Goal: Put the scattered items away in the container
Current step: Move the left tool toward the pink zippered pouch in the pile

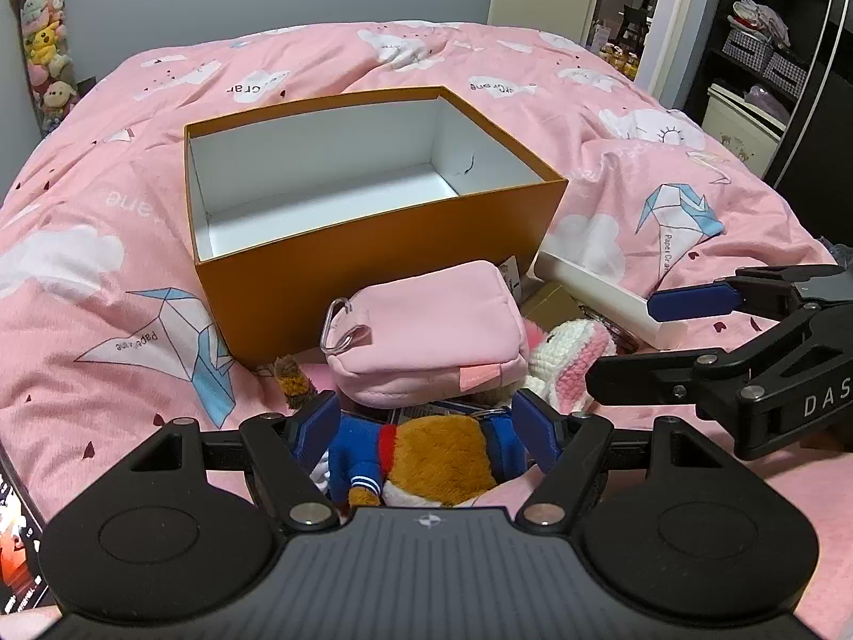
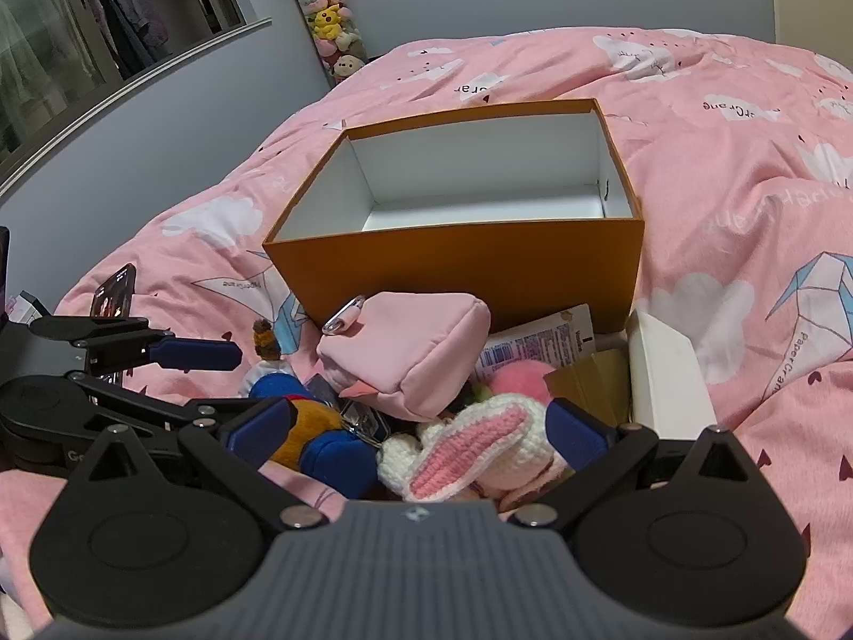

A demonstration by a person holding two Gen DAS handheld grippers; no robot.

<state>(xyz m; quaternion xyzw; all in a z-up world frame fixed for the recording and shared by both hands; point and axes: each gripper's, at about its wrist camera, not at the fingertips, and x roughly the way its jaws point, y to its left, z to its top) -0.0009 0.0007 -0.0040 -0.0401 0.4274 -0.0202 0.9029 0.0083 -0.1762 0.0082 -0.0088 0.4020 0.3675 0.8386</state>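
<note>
An orange box (image 1: 373, 261) with a white inside stands open on the pink bed, and nothing lies in it. In front of it is a heap: a pink pouch (image 1: 426, 330) with a clip, a brown plush in a blue sailor top (image 1: 426, 458), a crocheted white-and-pink bunny (image 2: 469, 448), and a white lid (image 1: 608, 293). My left gripper (image 1: 426, 416) is open, its fingers on either side of the sailor plush. My right gripper (image 2: 418, 426) is open around the bunny, just to the right of the left one.
A printed packet (image 2: 538, 346), a pink pompom (image 2: 517, 378) and a cardboard piece (image 2: 592, 378) lie under the heap. A phone (image 2: 114, 293) leans at the bed's left edge. A clear tube of small plush toys (image 2: 330, 16) stands by the wall. Dark shelves (image 1: 762, 53) are at the far right.
</note>
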